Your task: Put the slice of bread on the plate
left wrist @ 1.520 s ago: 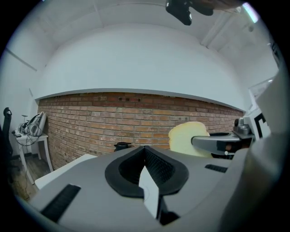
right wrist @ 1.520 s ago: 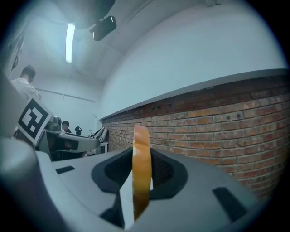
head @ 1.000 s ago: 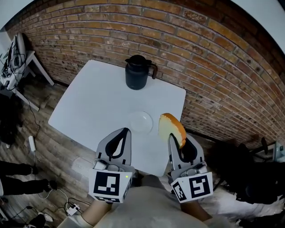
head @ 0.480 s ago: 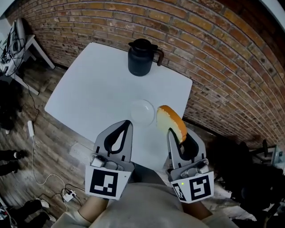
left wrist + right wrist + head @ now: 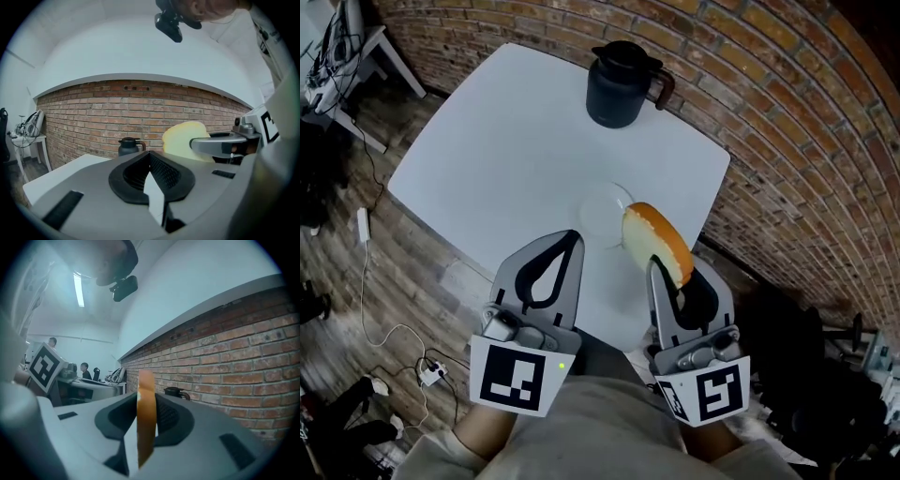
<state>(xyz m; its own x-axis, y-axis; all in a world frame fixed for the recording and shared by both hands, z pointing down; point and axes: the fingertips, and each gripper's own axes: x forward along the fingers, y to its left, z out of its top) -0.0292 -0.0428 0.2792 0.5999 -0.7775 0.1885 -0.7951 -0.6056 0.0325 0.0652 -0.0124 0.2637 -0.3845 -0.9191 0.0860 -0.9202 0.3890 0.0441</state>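
A slice of bread (image 5: 654,242) with a golden crust stands on edge in my right gripper (image 5: 656,265), whose jaws are shut on its lower part. It hangs above the near right side of the white table (image 5: 506,141), and in the head view it overlaps the right rim of a small pale plate (image 5: 596,211). The right gripper view shows the slice edge-on (image 5: 146,413) between the pads. My left gripper (image 5: 573,237) hovers beside it over the table's near edge, shut and holding nothing. The left gripper view shows the slice (image 5: 183,139) to its right.
A black jug (image 5: 621,82) stands at the table's far side, close to the brick wall (image 5: 787,141). Cables lie on the wooden floor (image 5: 384,272) to the left. A small white side table (image 5: 356,47) is at the far left. People sit far off in the right gripper view.
Both grippers have sunk and moved forward toward the table. The bread, earlier clear to the right of the plate, now overlaps its right rim. The jaws have not changed.
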